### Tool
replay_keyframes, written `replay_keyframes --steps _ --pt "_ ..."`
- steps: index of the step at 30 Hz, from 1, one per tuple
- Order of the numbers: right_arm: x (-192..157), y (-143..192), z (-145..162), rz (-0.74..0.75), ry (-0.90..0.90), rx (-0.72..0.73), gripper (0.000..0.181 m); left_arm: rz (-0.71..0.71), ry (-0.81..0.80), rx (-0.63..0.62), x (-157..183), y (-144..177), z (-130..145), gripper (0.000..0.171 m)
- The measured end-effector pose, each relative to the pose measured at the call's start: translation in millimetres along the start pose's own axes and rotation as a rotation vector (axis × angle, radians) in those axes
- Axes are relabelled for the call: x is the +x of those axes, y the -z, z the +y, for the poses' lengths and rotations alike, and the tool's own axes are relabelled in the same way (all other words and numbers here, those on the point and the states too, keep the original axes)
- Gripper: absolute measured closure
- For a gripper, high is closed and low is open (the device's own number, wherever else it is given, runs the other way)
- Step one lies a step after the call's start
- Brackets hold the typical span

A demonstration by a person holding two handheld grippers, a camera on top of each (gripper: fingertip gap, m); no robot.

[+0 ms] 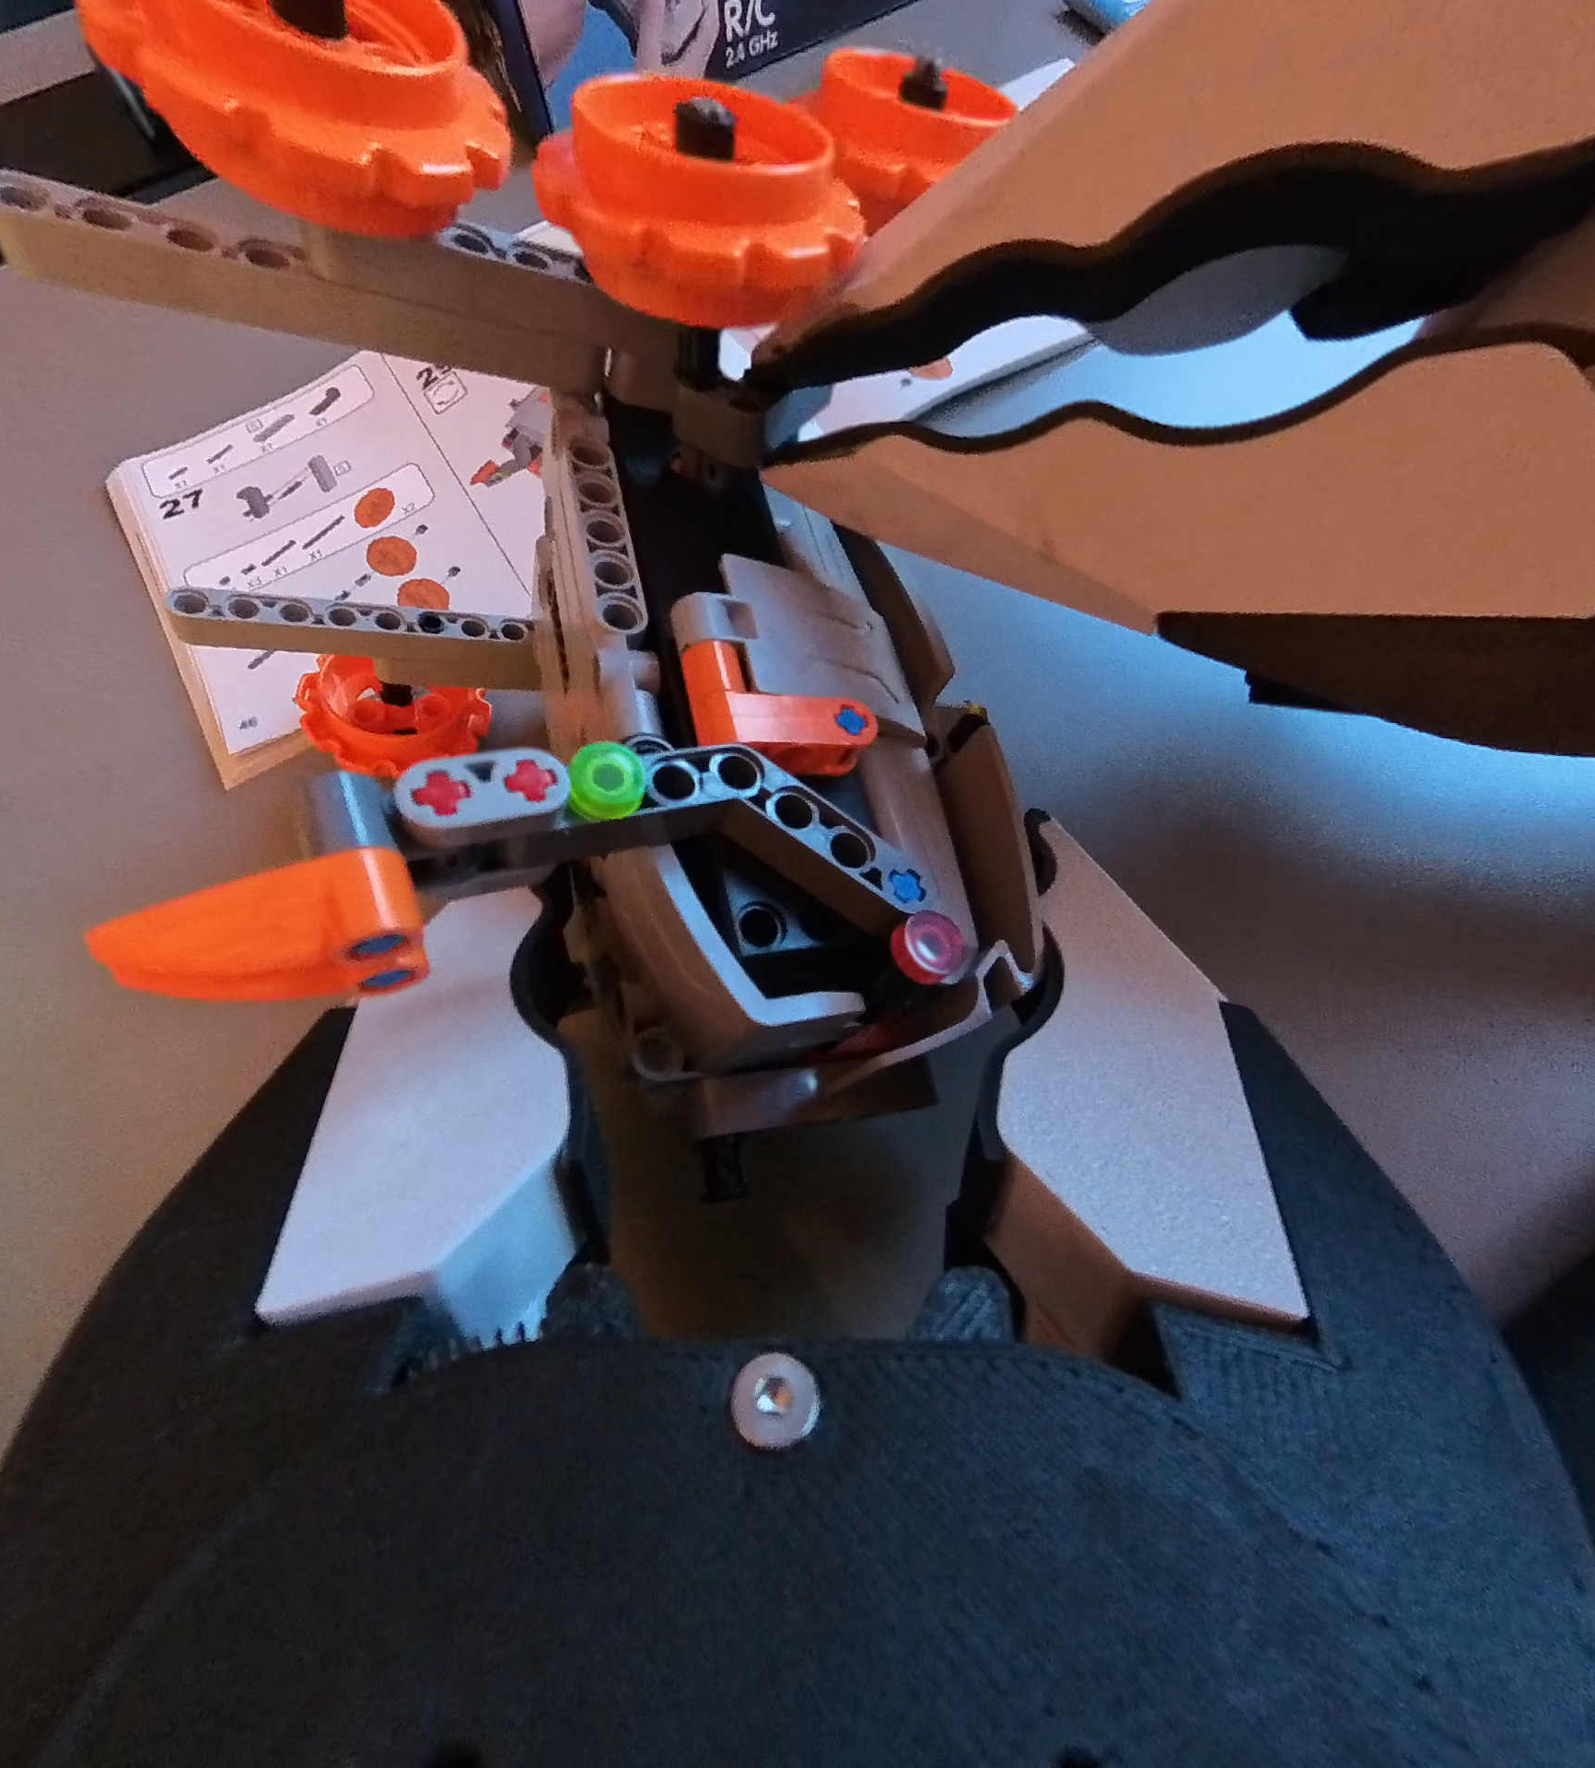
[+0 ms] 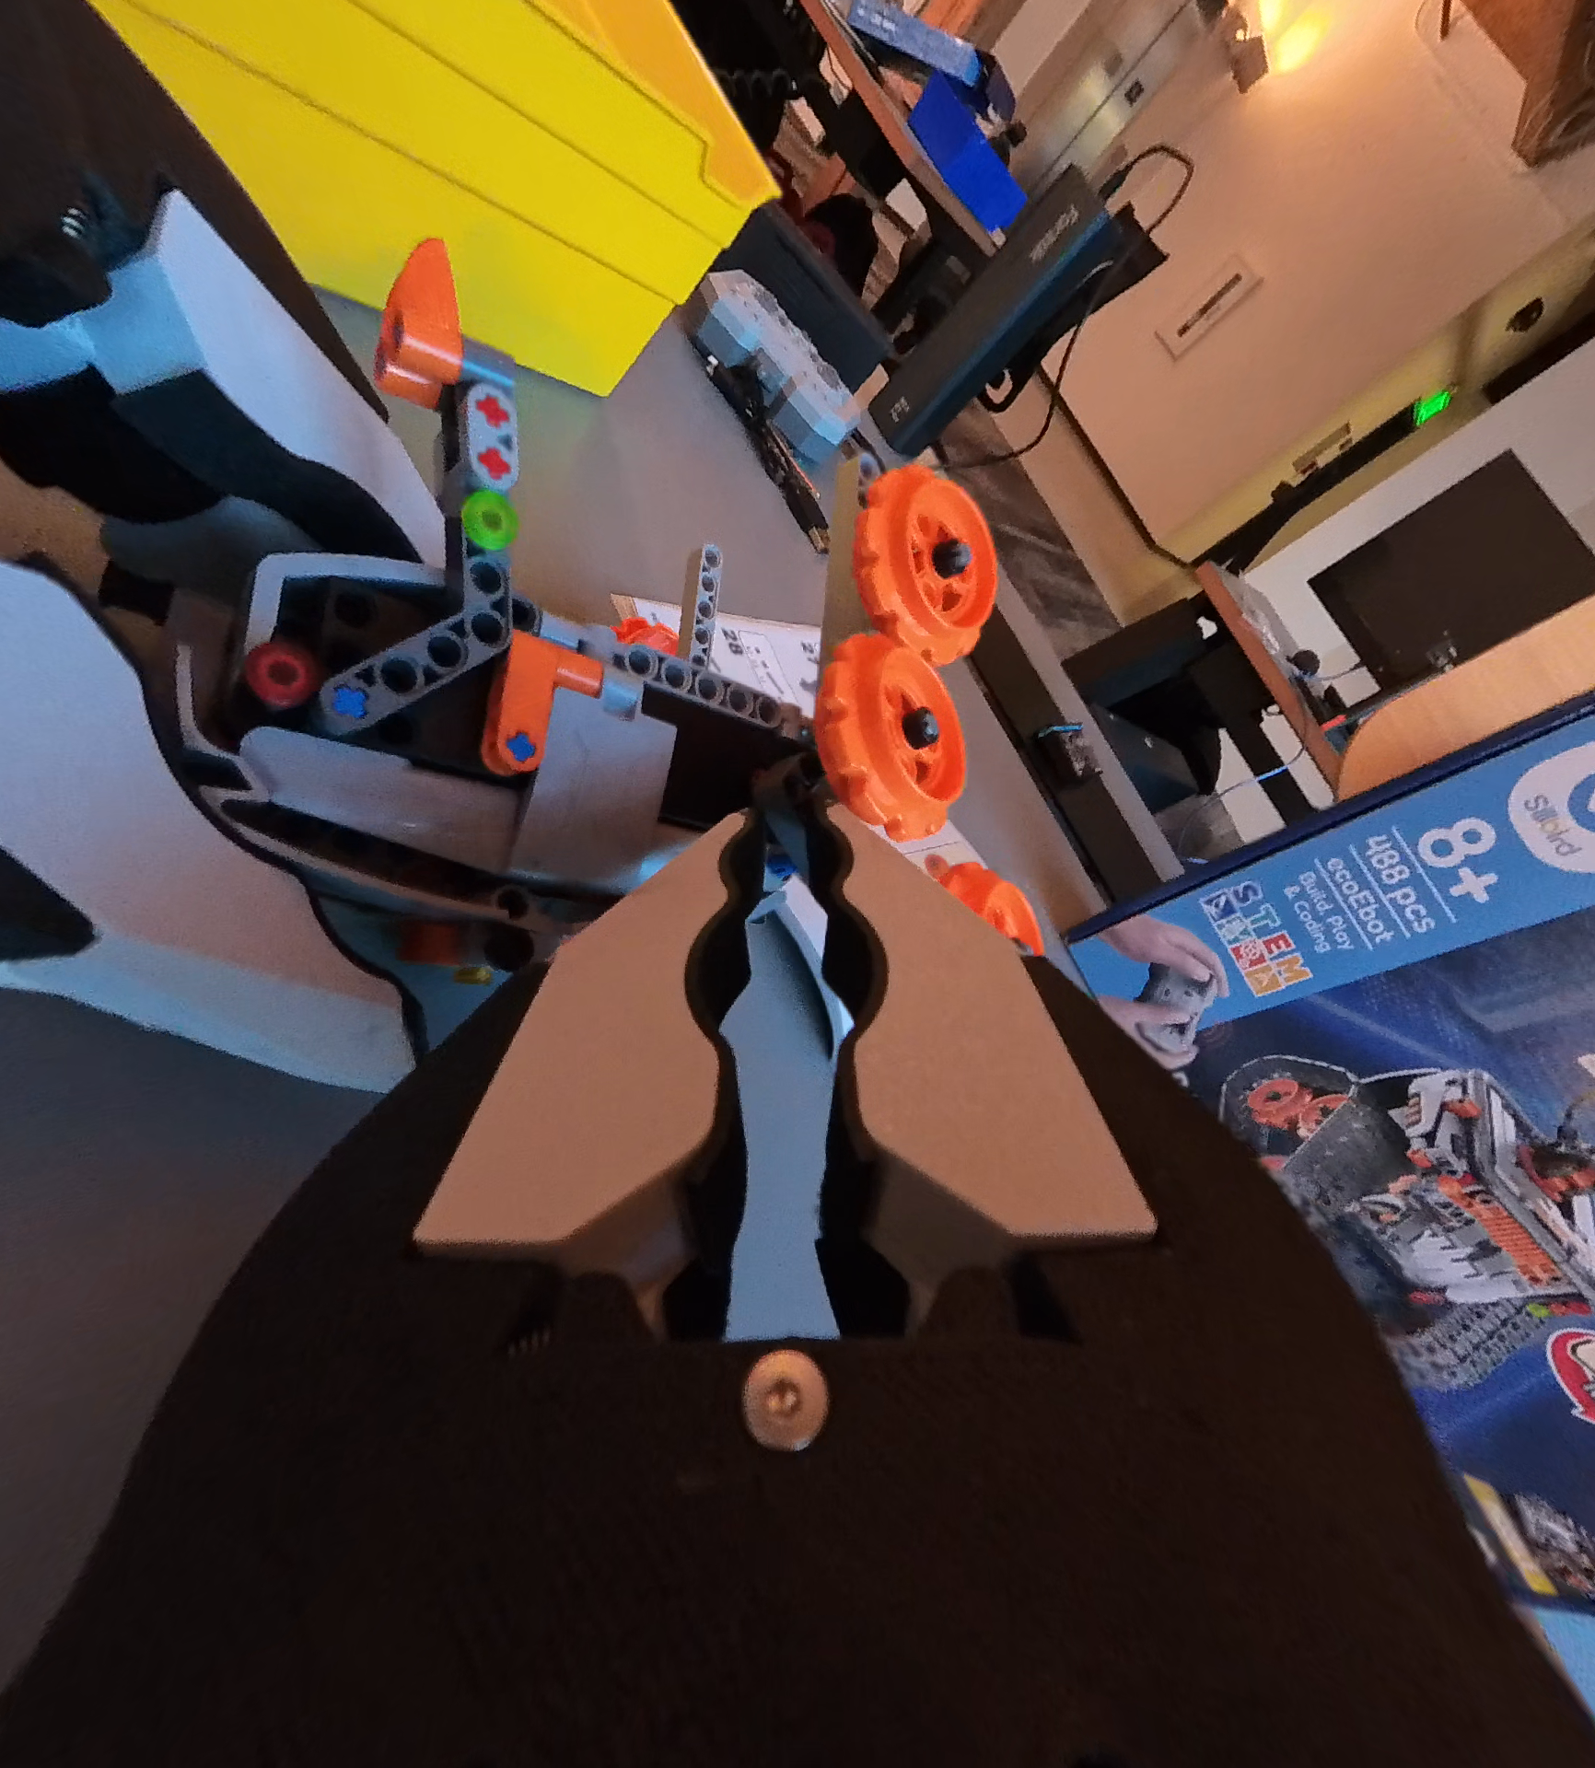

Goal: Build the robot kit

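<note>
Two claws of mine meet on one brick model (image 1: 755, 861) — my left gripper (image 1: 775, 1033) clamps its grey body, my right gripper (image 2: 789, 813) pinches a small dark piece beside the orange wheels (image 2: 889, 727), above the table (image 1: 1253, 957).

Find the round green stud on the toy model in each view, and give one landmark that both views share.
Left wrist view: the green stud sits near the middle, just right of the grey piece with two red crosses.
Right wrist view: the green stud is upper left, just below that same grey piece.
Shared landmark: the orange wheels at the model's far end.
</note>
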State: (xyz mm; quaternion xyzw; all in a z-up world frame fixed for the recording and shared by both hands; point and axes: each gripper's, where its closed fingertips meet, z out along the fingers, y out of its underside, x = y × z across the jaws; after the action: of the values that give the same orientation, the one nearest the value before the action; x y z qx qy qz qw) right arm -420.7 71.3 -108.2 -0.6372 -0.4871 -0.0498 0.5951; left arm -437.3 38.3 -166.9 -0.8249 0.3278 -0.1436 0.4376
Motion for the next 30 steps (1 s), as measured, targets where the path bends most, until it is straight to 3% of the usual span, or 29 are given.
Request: replay_keyframes --steps 27,30 --pt "0.4 -4.0 4.9 0.005 -0.016 -0.089 0.175 -0.02 0.001 -0.036 -1.7 -1.5 1.0 0.081" --pt "0.3 -3.8 4.7 0.014 0.068 -0.097 0.175 -0.021 0.0 -0.035 -1.8 -1.5 1.2 0.081"
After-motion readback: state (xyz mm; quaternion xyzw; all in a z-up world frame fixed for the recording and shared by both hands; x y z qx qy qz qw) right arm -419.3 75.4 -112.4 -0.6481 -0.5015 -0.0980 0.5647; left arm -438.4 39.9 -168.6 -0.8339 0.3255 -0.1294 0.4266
